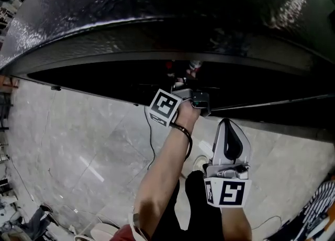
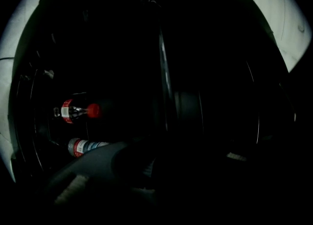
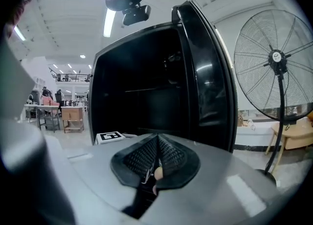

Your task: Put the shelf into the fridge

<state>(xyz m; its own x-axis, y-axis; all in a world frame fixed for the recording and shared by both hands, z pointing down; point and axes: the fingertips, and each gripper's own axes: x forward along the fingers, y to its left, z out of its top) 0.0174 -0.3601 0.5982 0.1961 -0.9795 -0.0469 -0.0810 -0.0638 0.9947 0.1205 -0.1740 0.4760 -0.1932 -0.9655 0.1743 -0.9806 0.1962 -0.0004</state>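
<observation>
Our left gripper (image 1: 184,87) is black, with a small green light (image 1: 198,98) and a white cube (image 1: 166,107) bearing a black square marker. A thin black cable (image 1: 151,143) runs from it, and a black strap (image 1: 187,139) loops the wrist. Our right gripper (image 3: 157,143) is a smooth grey shell with black ribbed pads (image 3: 139,158) and its own marker cube (image 1: 228,193). Our forearm (image 1: 162,182) is bare.

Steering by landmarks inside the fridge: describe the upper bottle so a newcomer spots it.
In the left gripper view, look into the dark interior of the fridge. At its left are two bottles, one above the other. The upper bottle is dark with a red cap; the lower bottle is pale.
</observation>
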